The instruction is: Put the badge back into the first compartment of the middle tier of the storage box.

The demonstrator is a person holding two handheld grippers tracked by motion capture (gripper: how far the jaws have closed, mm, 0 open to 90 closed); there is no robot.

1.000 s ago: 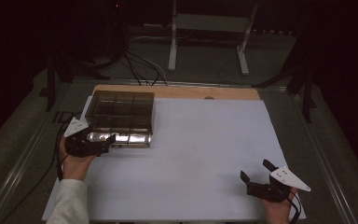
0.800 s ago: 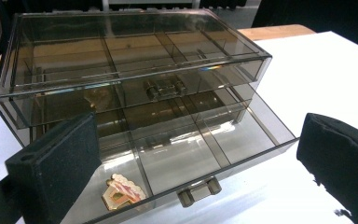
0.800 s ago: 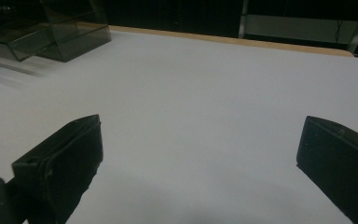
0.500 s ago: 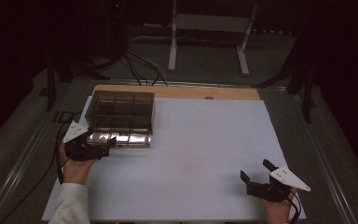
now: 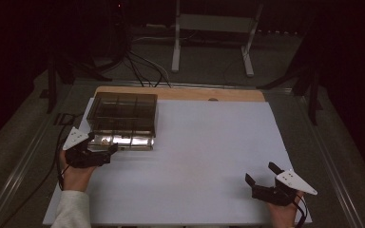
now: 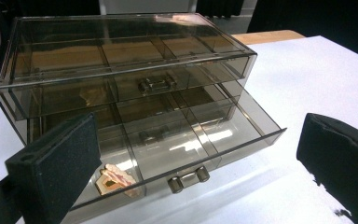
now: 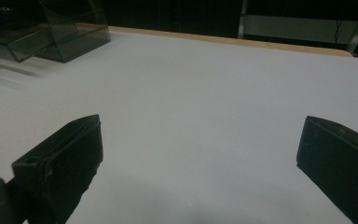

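The smoky clear drawer box (image 5: pixel 123 118) sits in the upper left of the high view, on the white sheet (image 5: pixel 209 161) with its back near the wooden strip (image 5: pixel 180 93). Its bottom drawer (image 6: pixel 168 149) is pulled out toward the left gripper (image 5: pixel 105 153), which hovers just in front of it at the left of the frame with its jaws spread wide and nothing between them. In the left gripper view the drawer fills the lower middle, its small metal handle (image 6: pixel 189 177) low and central between the two black pads. A small tan piece (image 6: pixel 114 179) lies in the drawer's lower-left compartment; I cannot tell what it is. The upper drawer, with its own handle (image 6: pixel 157 84), looks shut.

The right gripper (image 5: pixel 265 179) rests at the lower right of the high view, well apart from the box, jaws also wide open and empty.

To my eye the box is thin hard plastic: light, stiff, slick, and likely to slide on the sheet if pushed or tugged off-line. The walls could scratch or crack under a hard pinch. The handle looks like the sensible place to grip, squarely across its bar. The tan piece seems small and light, so it would want a gentle pinch from above.
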